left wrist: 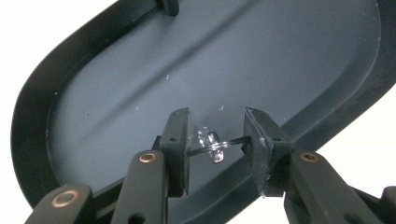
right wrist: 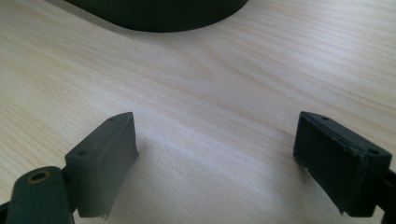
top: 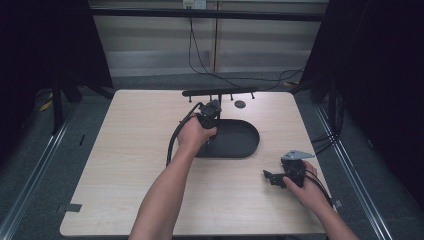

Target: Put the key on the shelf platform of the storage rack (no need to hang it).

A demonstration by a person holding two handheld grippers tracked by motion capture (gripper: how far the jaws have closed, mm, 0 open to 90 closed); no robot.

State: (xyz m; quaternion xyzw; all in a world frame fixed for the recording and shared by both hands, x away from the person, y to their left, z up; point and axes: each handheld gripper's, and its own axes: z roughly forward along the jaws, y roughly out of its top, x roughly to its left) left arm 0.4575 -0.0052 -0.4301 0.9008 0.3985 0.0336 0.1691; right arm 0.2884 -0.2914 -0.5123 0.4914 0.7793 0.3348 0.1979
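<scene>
Over the dark oval plastic tray in the middle of the pale wooden table, my left gripper points down into the tray's hollow. Between its two black jaws sits a thin silvery ring with a clear glittering stone, spanning the gap from pad to pad just above the tray floor. The jaws are clamped on that ring, nearly together. My right gripper rests apart near the table's right edge, jaws wide and holding nothing.
</scene>
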